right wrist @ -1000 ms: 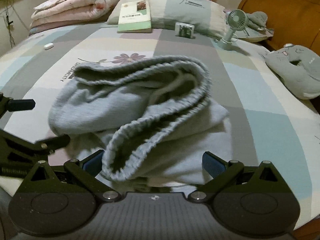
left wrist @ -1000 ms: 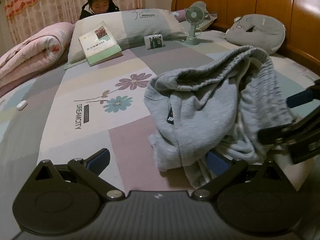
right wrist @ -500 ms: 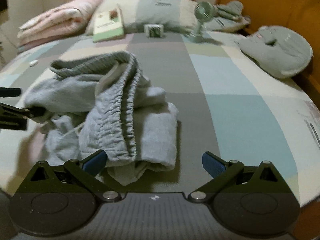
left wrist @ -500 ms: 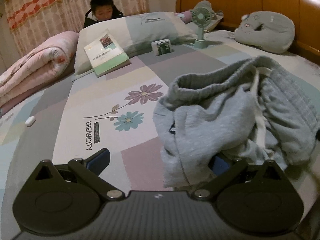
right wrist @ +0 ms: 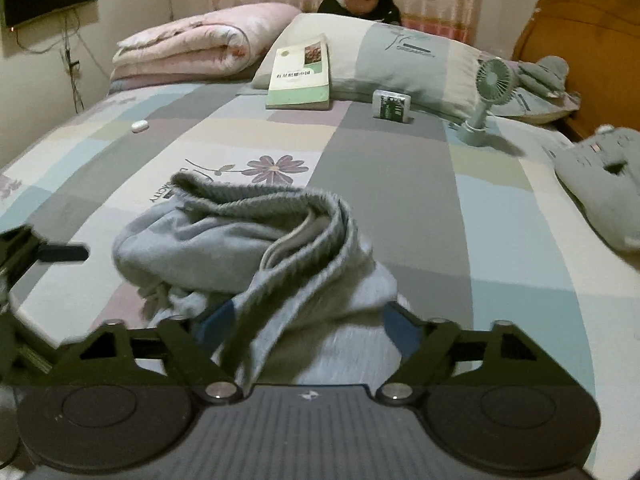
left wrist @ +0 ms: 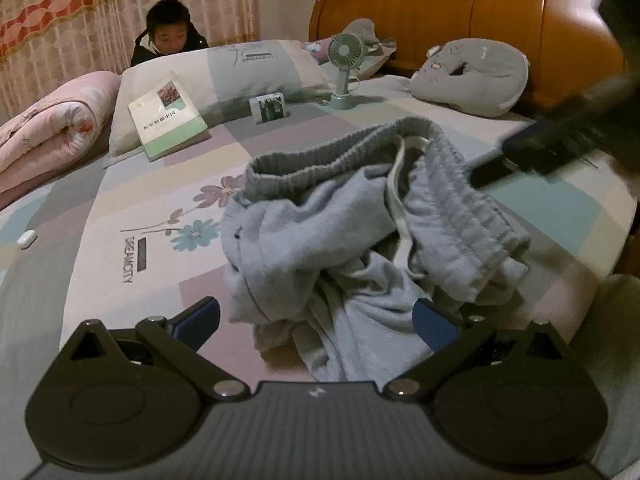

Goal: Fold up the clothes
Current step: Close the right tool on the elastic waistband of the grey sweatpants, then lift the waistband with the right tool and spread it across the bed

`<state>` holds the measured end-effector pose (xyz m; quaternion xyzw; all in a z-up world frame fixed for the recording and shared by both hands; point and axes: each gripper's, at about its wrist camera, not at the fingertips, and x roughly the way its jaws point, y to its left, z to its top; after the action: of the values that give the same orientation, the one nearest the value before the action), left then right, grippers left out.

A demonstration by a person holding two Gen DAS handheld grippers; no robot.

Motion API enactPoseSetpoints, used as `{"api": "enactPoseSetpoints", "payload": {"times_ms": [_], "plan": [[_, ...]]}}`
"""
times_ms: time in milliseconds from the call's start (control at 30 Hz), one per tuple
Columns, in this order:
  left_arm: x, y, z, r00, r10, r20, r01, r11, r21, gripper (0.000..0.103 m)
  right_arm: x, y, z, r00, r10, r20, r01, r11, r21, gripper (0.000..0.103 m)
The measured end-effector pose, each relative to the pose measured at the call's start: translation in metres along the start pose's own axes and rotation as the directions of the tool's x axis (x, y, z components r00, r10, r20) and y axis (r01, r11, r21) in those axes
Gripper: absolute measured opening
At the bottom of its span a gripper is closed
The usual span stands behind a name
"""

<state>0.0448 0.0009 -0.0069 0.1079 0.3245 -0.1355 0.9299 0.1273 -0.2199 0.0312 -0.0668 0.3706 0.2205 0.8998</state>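
A: Patchwork pastel bed sheet (left wrist: 120, 184), crumpled grey fleece sweatpants (left wrist: 360, 232) heaped at its near edge, unfolded.

B: Both tools spread, gripping nothing: left gripper (left wrist: 316, 316), right gripper (right wrist: 308, 326). Risk: pinching 2 layers together, dragging the heap off the near edge.

Soft grey fleece trousers (left wrist: 360, 232) with ribbed waistband lie on matt printed cotton bedsheet (left wrist: 120, 208); headboard (left wrist: 480, 12) glossy wood.

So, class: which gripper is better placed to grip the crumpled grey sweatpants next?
Right. The right gripper is open with the crumpled grey sweatpants bunched between its fingers; the left gripper is mostly over bare sheet.
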Motion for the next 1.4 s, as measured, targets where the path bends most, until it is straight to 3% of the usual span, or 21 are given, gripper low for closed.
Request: {"api": "enactPoseSetpoints", "payload": {"times_ms": [100, 400, 500, 700, 800, 933, 1133, 1400], "plan": [[0.000, -0.002, -0.003, 1.000, -0.001, -0.005, 0.001, 1.000, -0.001, 0.102, 0.016, -0.009, 0.020, 1.000, 0.013, -0.022, -0.013, 1.000, 0.004, 0.065], [-0.001, 0.002, -0.007, 1.000, -0.023, 0.004, 0.023, 0.998, -0.053, 0.102, 0.043, -0.030, 0.074, 0.988, 0.129, -0.084, -0.126, 0.991, 0.032, 0.065], [0.004, -0.001, -0.007, 0.999, -0.037, -0.004, 0.037, 0.998, -0.047, 0.102, 0.057, -0.028, 0.076, 0.980, 0.117, -0.161, -0.118, 0.993, 0.004, 0.065], [0.010, -0.006, -0.006, 0.999, -0.036, -0.004, 0.036, 0.999, -0.022, 0.102, 0.085, -0.023, 0.078, 0.945, 0.071, -0.320, -0.098, 0.993, -0.069, 0.038], [0.011, -0.006, -0.008, 0.999, -0.045, -0.004, 0.045, 0.999, -0.029, 0.102, 0.097, -0.017, 0.082, 0.938, 0.062, -0.341, -0.097, 0.992, -0.086, 0.038], [0.013, -0.005, -0.012, 0.999, -0.053, -0.009, 0.052, 0.998, -0.036, 0.102, 0.128, -0.010, 0.061, 0.909, 0.036, -0.415, -0.091, 0.990, -0.112, 0.038], [0.008, 0.002, -0.019, 0.999, -0.035, -0.022, 0.034, 0.999, -0.040, 0.102, 0.110, -0.030, 0.063, 0.941, 0.051, -0.334, -0.064, 0.998, -0.029, 0.020], [0.001, -0.002, -0.014, 1.000, -0.018, -0.014, 0.017, 0.999, -0.029, 0.102, 0.074, -0.076, 0.075, 0.972, 0.010, -0.236, 0.003, 0.999, 0.054, 0.018]]}}
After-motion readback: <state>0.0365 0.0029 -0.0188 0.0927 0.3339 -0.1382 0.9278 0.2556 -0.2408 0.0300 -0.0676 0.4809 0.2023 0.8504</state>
